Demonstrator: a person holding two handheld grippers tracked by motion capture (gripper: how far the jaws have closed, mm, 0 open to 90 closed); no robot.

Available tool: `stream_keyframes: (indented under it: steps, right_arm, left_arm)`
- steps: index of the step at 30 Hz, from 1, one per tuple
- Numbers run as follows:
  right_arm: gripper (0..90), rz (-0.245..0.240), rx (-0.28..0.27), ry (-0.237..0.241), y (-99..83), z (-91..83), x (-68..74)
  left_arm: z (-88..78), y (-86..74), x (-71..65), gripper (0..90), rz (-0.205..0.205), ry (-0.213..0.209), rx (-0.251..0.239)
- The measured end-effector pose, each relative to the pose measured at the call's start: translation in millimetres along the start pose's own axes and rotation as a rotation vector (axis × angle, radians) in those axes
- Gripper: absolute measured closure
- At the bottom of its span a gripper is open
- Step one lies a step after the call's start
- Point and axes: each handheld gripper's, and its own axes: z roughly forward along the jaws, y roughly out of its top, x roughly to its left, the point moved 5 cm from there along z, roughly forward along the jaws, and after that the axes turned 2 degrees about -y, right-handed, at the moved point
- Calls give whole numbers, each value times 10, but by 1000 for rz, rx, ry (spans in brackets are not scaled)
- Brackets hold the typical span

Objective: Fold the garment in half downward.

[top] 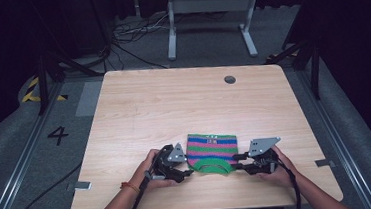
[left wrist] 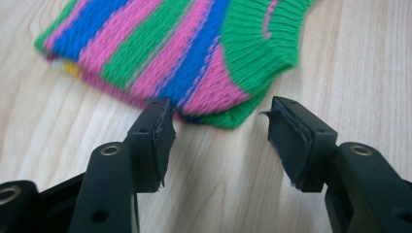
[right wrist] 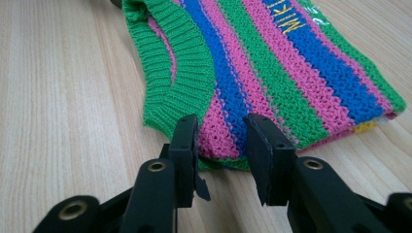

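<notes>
A small knitted garment [top: 212,150] in green, pink and blue stripes lies flat near the table's front edge, its green ribbed neckline toward me. My left gripper [top: 191,173] is at its lower left corner. In the left gripper view that gripper [left wrist: 218,121] stands wide open, the garment [left wrist: 160,53] just beyond its tips. My right gripper [top: 237,162] is at the lower right corner. In the right gripper view its jaws [right wrist: 221,131] stand narrowly apart on either side of the garment's [right wrist: 272,63] near edge, which has yellow lettering higher up.
The wooden table [top: 173,105] has a round cable hole [top: 229,79] at the back right. Beyond the far edge stand a grey desk frame [top: 211,12] and loose cables on the floor. A person's hands hold both grippers at the front edge.
</notes>
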Motion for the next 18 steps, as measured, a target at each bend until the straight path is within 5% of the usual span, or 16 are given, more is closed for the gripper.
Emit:
stream_keyframes:
  steps: [10, 18]
  right_arm:
    - [649, -8, -3, -20, -10, 14, -21]
    - [537, -21, 32, -40, 34, -13, -61]
  left_arm:
    - [-3, -6, 47, 438, -25, 24, -6]
    - [-21, 9, 67, 419, -8, 52, 21]
